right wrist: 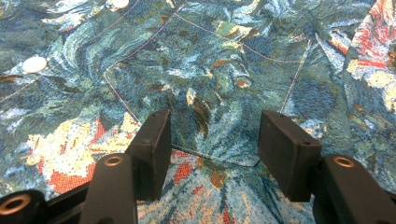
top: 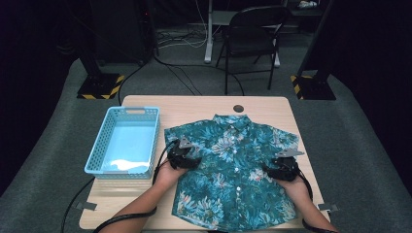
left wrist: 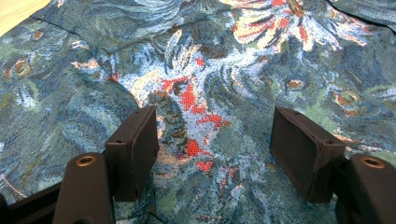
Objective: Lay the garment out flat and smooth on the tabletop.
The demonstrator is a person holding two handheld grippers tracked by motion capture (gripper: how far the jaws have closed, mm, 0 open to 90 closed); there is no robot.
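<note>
Pale wooden counter (top: 145, 194) on grey carpet carries a teal floral shirt (top: 233, 165); blue plastic basket (top: 124, 141) at nine o'clock. Both grippers' fingers, left (left wrist: 135, 149) and right (right wrist: 154, 149), hover open over the shirt.

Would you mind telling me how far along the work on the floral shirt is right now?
Done: the shirt lies flat and buttoned on the table. In hand: the left gripper and right gripper are over its two sides, jaws open, pinching no fabric. Left: gripping and folding; the blue basket holds nothing.
</note>
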